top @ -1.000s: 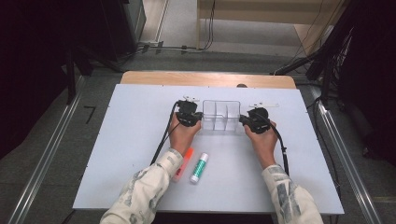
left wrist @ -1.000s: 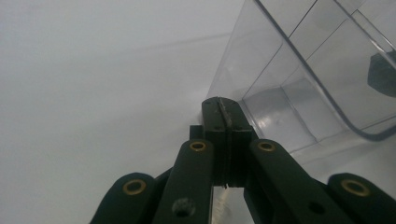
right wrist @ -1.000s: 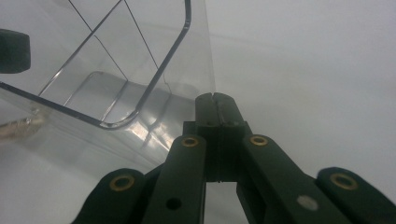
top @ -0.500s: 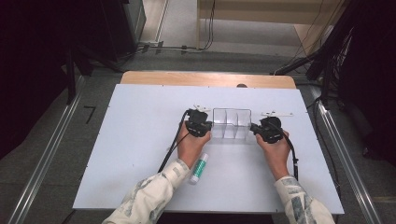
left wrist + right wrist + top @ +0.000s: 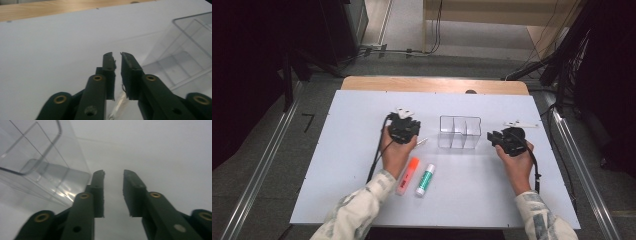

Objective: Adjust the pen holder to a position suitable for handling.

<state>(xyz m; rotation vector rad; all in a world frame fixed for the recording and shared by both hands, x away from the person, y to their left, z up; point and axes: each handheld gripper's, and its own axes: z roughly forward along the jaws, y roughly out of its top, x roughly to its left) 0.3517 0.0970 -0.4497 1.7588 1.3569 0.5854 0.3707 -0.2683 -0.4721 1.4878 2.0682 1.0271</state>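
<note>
A clear plastic divided box (image 5: 459, 132) stands mid-table; it also shows in the left gripper view (image 5: 185, 57) and the right gripper view (image 5: 37, 157). My left gripper (image 5: 404, 124) sits just left of the box. Its jaws (image 5: 117, 55) have just been opening to a narrow gap and hold nothing. To the right of the box is my right gripper (image 5: 499, 139), whose jaws (image 5: 113, 173) have also just been opening, wider, over bare table. Neither gripper touches the box.
An orange highlighter (image 5: 407, 175) and a green-and-white glue stick (image 5: 425, 179) lie side by side near my left forearm. A thin pale stick (image 5: 422, 141) lies by the left gripper. The white tabletop (image 5: 337, 150) ends in a wooden strip (image 5: 432, 84) at the far edge.
The box first shifted right and nearer between the two grippers. Both grippers have since drawn sideways away from it and their jaws have parted.
</note>
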